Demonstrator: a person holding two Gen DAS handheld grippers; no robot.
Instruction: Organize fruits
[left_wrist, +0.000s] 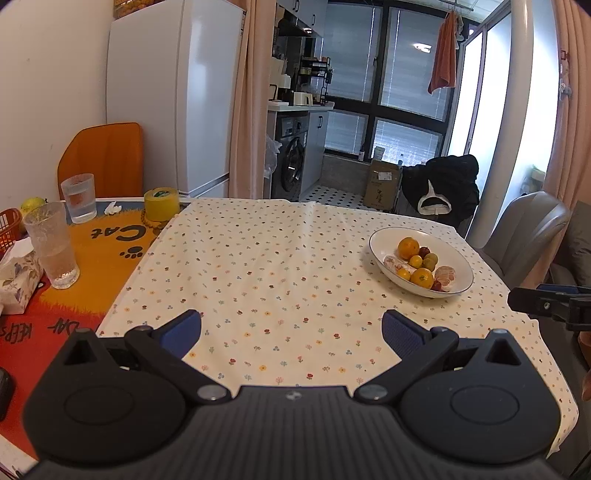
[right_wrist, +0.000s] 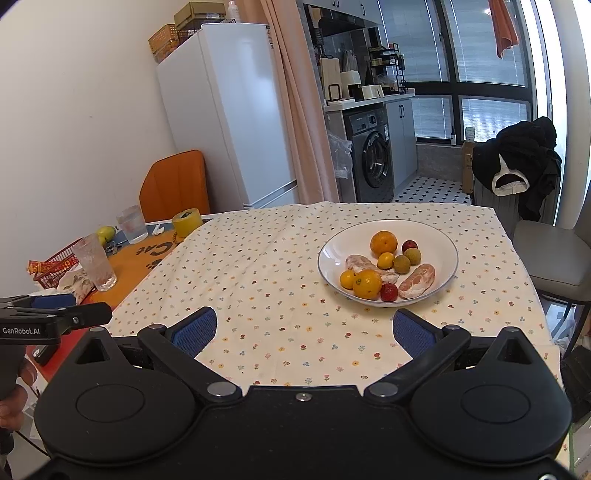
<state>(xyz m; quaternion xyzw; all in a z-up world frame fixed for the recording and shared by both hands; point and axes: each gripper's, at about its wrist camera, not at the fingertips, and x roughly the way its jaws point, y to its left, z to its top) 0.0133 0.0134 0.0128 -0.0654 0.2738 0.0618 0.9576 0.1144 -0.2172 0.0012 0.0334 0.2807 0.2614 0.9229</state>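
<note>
Jaws of both grippers wide apart, fruit bowl (right_wrist: 448, 254) beyond them.

red basket (left_wrist: 9, 225) cut off, pear (left_wrist: 32, 204) half hidden

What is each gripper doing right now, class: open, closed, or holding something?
Left gripper: open, holding nothing, above the tablecloth.
Right gripper: open, holding nothing, short of the fruit bowl.

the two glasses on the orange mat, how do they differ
The near glass is taller, with a frosted, pebbled surface, and stands beside the tissue pack. The far glass is shorter, with vertical ribbing, and stands at the mat's back edge, in front of the orange chair. Both are clear, upright tumblers left of the floral cloth.
</note>
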